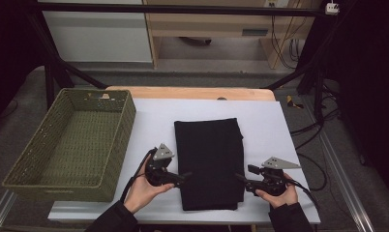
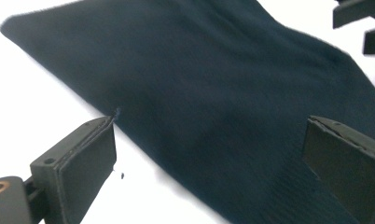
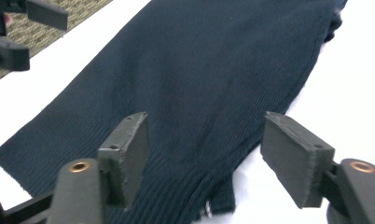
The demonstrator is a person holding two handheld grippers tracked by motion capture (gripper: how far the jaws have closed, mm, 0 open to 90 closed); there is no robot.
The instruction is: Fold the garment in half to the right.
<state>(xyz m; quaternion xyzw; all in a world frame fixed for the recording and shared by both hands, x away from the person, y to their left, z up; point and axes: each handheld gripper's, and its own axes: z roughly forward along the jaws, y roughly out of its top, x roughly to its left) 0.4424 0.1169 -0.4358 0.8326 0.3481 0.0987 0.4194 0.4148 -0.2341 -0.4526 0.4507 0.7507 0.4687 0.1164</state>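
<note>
One green woven basket [image 1: 71, 145] at the far left of the white surface [image 1: 154, 121], left claw [image 1: 185, 175] spread wide at the left edge of one folded black knit garment [image 1: 210, 162] lying centre, right claw [image 1: 241, 178] apart at its right edge, gripping nothing

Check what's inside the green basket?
The woven green basket looks empty: bare woven floor in the high view. The strip behind its near wall is hidden.

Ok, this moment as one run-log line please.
scene: folded dark garment flat on white sheet | left gripper: open at its left edge | right gripper: open at its right edge | green basket: empty
</note>
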